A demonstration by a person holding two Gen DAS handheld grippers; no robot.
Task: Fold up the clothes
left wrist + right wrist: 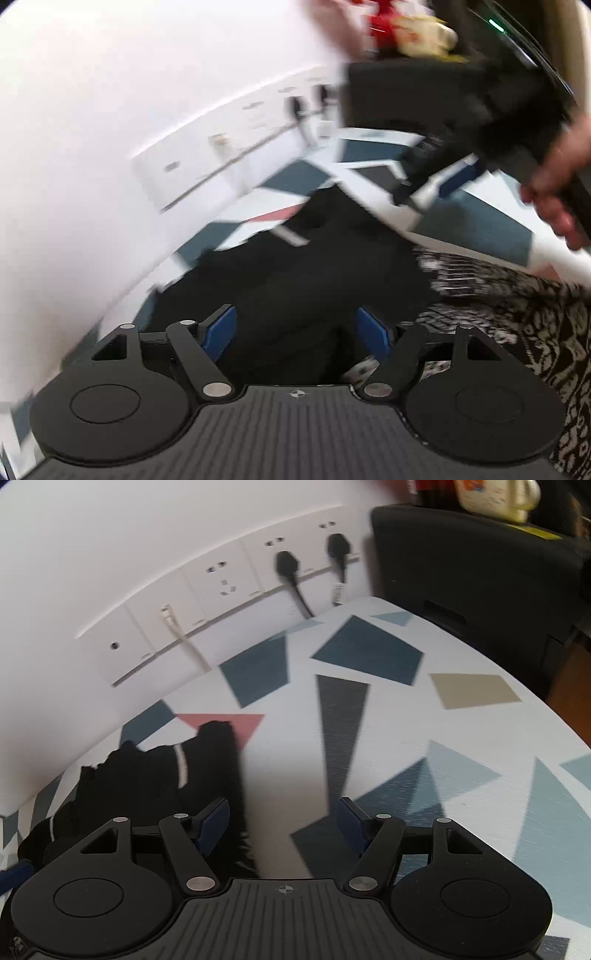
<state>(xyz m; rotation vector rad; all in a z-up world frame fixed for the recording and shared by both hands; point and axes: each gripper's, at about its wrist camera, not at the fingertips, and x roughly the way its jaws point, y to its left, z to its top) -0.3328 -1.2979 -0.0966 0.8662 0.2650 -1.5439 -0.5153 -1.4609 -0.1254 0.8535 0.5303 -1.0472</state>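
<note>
On the left, the left gripper is seen with jaws standing wide, nothing pinched, black garment spread beneath and ahead toward twelve o'clock on the patterned table. At its two o'clock, the right gripper is held half-open and empty, the cloth's frayed edge at its nine o'clock. Soft, light, limp fabric is expected; an edge or corner should be taken.

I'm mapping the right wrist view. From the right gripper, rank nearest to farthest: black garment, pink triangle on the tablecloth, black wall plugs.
1. black garment, beside the left jaw of the right gripper, lower left.
2. pink triangle, mid-table, just past the garment.
3. black wall plugs, on the wall behind the table.
</note>
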